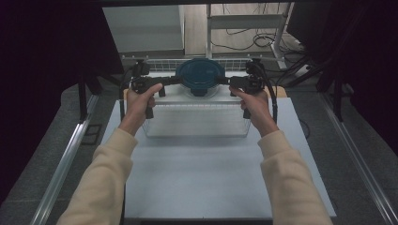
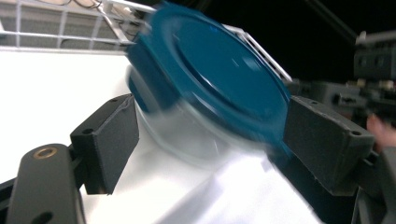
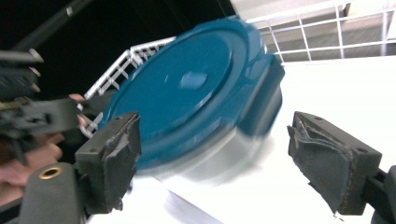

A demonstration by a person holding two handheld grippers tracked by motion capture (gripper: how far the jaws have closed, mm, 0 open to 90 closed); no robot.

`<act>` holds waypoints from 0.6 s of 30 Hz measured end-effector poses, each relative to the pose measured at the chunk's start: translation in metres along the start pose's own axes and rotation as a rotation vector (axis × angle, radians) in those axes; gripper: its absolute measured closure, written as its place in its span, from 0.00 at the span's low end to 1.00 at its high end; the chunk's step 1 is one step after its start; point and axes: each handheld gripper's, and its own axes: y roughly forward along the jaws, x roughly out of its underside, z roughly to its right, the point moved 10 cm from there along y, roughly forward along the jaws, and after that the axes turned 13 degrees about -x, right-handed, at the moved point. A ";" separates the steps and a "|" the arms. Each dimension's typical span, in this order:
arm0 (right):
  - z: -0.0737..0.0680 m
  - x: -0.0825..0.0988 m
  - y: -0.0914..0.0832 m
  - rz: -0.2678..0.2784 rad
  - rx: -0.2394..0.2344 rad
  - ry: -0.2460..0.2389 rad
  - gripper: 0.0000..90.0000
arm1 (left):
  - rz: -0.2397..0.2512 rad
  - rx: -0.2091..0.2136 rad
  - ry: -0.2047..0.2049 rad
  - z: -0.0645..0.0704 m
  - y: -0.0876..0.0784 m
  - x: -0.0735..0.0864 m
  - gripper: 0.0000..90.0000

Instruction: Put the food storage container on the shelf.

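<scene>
The lid at twelve o'clock on the table is deep teal blue, plain and glossy, with pale highlights on its raised centre. The bowl under it is clear glass, blurred to a milky grey. The box beneath is clear plastic with a whitish top. The table is pale grey-blue and unpatterned. Behind the lid, the rack is a white wire grid of open squares. The left gripper at eleven o'clock and the right gripper at one o'clock are matt black, with a brass-coloured ring at each jaw pivot. Both sleeves are cream. The floor is speckled dark grey.
</scene>
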 end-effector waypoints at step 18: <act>-0.036 0.139 -0.100 -0.072 0.045 -0.330 0.20 | -0.029 -0.043 0.193 0.007 -0.084 0.156 0.20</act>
